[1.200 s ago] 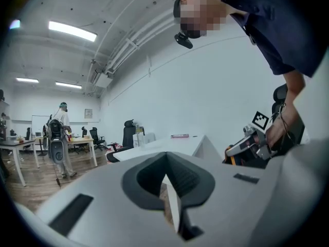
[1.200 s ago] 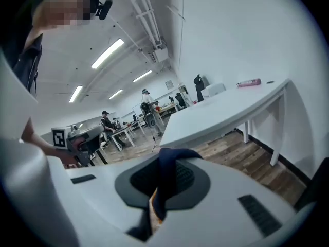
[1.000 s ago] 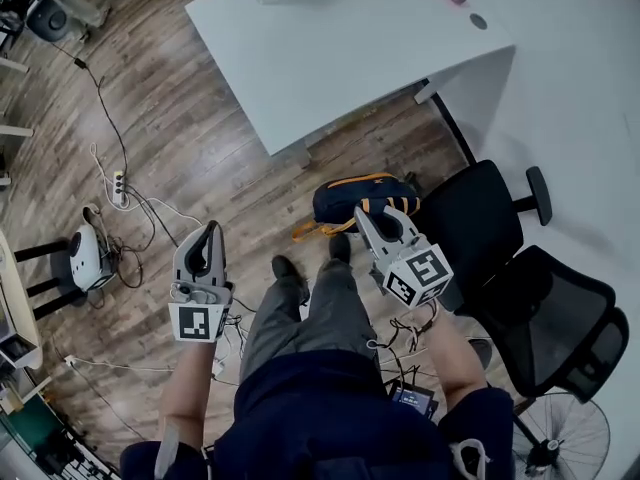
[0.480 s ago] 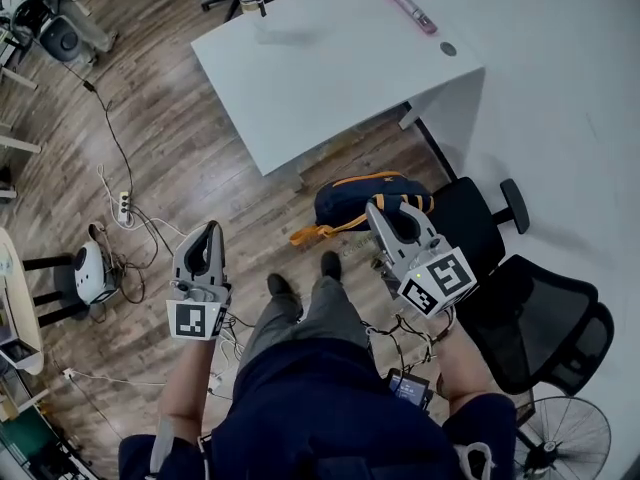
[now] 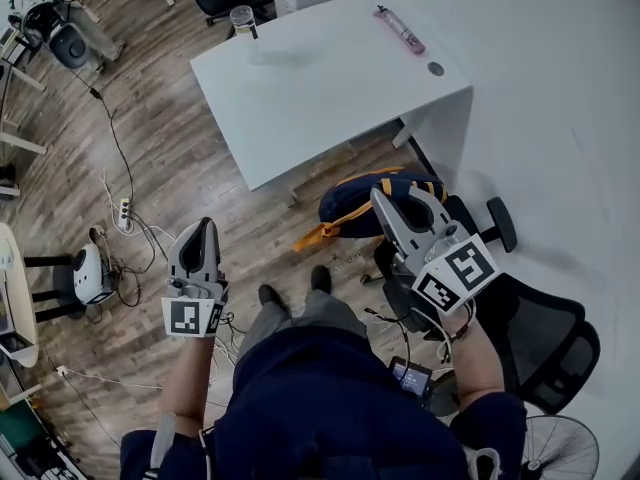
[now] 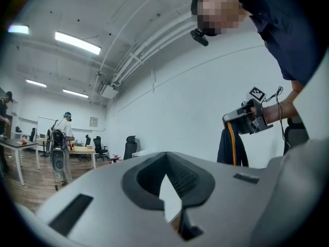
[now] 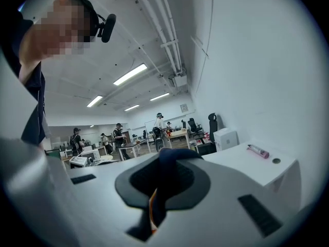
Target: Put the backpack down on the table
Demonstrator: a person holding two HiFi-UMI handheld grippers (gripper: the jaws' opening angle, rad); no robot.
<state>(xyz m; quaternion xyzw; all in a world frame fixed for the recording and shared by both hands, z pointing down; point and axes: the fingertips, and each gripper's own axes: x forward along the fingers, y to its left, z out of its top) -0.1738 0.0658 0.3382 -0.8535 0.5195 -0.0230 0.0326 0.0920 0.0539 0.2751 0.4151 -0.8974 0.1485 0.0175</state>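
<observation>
The right gripper [image 5: 398, 196] pinches the top strap [image 7: 163, 189] of the backpack [image 5: 350, 206]. The left gripper [image 5: 197, 233] is closed and empty. The backpack hangs soft and saggy over the floor, beside the white table [image 5: 320, 78]. That strap looks like the best hold.

The backpack [image 5: 352, 204] is navy blue with orange-yellow trim and an orange strap; the tabletop [image 5: 320, 78] is plain white, the slim tube [image 5: 399, 29] on it pink, and the floor [image 5: 180, 158] shows brown wood planks with a streaky grain. The left gripper [image 5: 200, 226] and the right gripper [image 5: 393, 192] are light grey with dark grey ribbed fingers [image 6: 146, 181], each cube carrying black-and-white square markers; the office chair [image 5: 545, 333] is black, the person's top [image 5: 320, 398] dark navy, the trousers [image 5: 298, 313] grey.
</observation>
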